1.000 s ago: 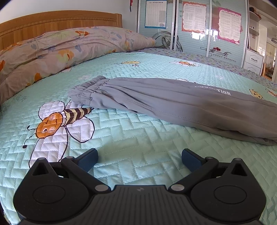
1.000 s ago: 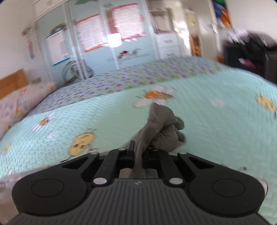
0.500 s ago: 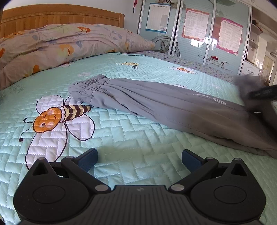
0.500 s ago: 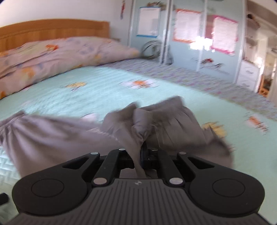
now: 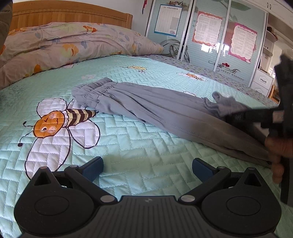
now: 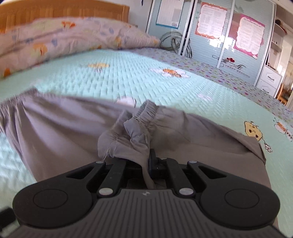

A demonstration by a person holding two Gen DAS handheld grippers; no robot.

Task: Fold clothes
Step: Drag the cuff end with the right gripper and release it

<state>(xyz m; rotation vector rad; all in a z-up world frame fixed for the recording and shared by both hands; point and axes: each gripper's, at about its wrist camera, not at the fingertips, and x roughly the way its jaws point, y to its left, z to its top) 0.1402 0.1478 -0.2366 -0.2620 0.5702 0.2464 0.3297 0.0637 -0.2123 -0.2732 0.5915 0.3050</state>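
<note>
Grey trousers (image 5: pixel 146 108) lie lengthwise on the mint quilted bed, with the elastic waistband (image 5: pixel 95 87) at the left. My left gripper (image 5: pixel 147 167) is open and empty, low over the quilt in front of the trousers. My right gripper (image 6: pixel 146 161) is shut on the bunched leg cuffs (image 6: pixel 139 126) and holds them above the trouser legs, folded back toward the waistband. In the left wrist view the right gripper (image 5: pixel 236 115) and the hand holding it show at the right edge.
A floral duvet and pillows (image 5: pixel 60 47) are piled at the wooden headboard (image 5: pixel 69 16). Sliding wardrobe doors with posters (image 5: pixel 207 29) stand beyond the bed. A white drawer unit (image 5: pixel 263 80) is at the far right.
My right gripper has carried the leg cuffs from the foot end up and over the trousers toward the waistband. It has come into the left wrist view. The left gripper stays open and rises slightly.
</note>
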